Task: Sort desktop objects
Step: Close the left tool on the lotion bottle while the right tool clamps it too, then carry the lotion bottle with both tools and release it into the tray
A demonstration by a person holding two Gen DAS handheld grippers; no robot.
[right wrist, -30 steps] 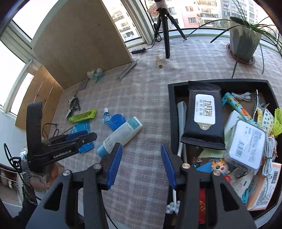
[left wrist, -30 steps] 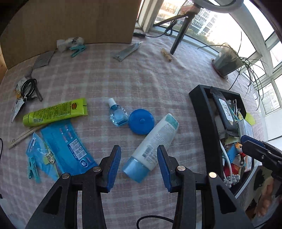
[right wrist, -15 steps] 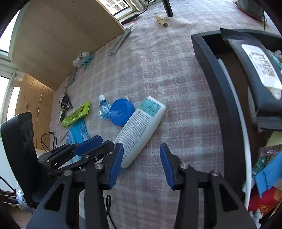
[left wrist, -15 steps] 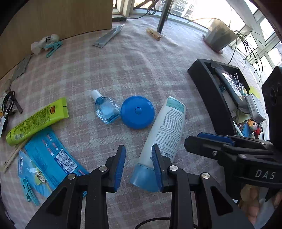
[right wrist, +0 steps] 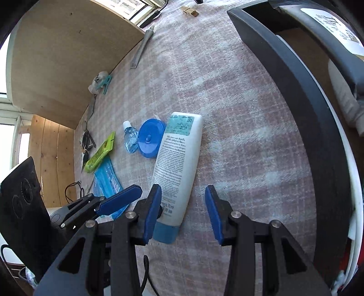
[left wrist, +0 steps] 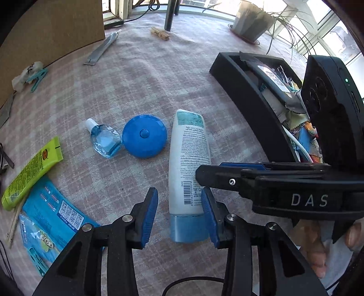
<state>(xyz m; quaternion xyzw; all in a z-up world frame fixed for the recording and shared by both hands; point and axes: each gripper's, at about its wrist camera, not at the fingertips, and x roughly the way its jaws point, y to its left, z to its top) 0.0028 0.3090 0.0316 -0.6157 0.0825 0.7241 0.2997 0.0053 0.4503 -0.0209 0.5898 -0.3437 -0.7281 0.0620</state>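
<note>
A white tube with a light blue cap [left wrist: 187,173] lies on the checked cloth, cap end toward me; it also shows in the right wrist view [right wrist: 177,173]. My left gripper [left wrist: 179,216] is open, its jaws on either side of the tube's cap end, not closed on it. My right gripper [right wrist: 183,214] is open, low over the cloth, with the tube's lower end at its left finger. The right gripper [left wrist: 261,179] reaches across the tube in the left wrist view. The black tray [left wrist: 250,100] full of items stands to the right.
Left of the tube lie a blue round case [left wrist: 144,139], a small blue bottle [left wrist: 103,140], a green tube [left wrist: 31,170] and blue packets [left wrist: 52,218]. A clothespin [left wrist: 160,34], a grey strip [left wrist: 102,49] and a plant pot [left wrist: 252,20] are farther back.
Both grippers have moved down and forward onto the white tube. The left gripper's jaws now straddle its cap end, and the right gripper has come in from the tray side.
</note>
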